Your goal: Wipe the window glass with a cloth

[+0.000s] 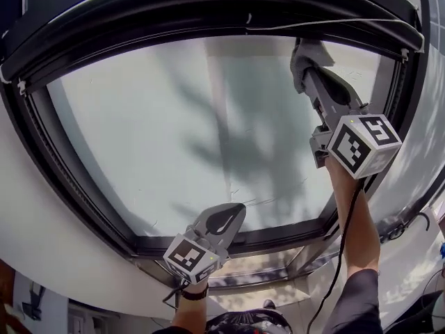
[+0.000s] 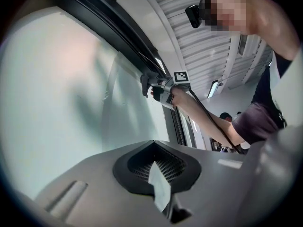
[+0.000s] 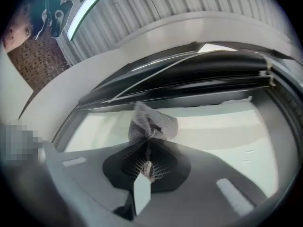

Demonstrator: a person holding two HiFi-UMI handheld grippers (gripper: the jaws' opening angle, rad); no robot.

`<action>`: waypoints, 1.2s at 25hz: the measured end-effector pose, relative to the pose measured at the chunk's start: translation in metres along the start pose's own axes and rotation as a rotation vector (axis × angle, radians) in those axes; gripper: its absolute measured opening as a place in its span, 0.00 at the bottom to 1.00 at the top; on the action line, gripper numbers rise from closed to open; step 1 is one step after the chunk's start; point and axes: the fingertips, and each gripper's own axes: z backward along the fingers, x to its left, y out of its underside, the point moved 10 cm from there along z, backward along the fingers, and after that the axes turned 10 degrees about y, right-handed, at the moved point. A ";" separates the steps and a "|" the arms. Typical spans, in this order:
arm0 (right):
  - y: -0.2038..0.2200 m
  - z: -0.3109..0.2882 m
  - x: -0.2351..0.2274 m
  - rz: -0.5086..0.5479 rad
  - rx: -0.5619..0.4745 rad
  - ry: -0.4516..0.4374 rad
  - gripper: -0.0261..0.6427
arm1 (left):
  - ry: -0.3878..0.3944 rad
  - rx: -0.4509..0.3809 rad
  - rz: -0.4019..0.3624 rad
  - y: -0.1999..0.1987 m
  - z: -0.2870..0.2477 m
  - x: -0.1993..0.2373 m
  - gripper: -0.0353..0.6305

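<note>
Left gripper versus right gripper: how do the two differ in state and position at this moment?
The grey left gripper has its tongs shut on nothing; the grey right gripper has its tongs shut on a crumpled grey cloth. The left gripper sits low, by the dark bottom frame; the right gripper is raised to the upper right corner of the pale window glass. Both point toward the glass.

The head view faces the whole window glass (image 1: 195, 131); both gripper views skim that pane closely, the left also catching the right tongs (image 2: 147, 85)
</note>
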 end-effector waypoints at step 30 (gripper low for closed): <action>0.081 -0.154 0.427 -0.289 0.303 -0.615 0.06 | -0.663 0.062 -0.044 -0.039 0.327 -0.011 0.06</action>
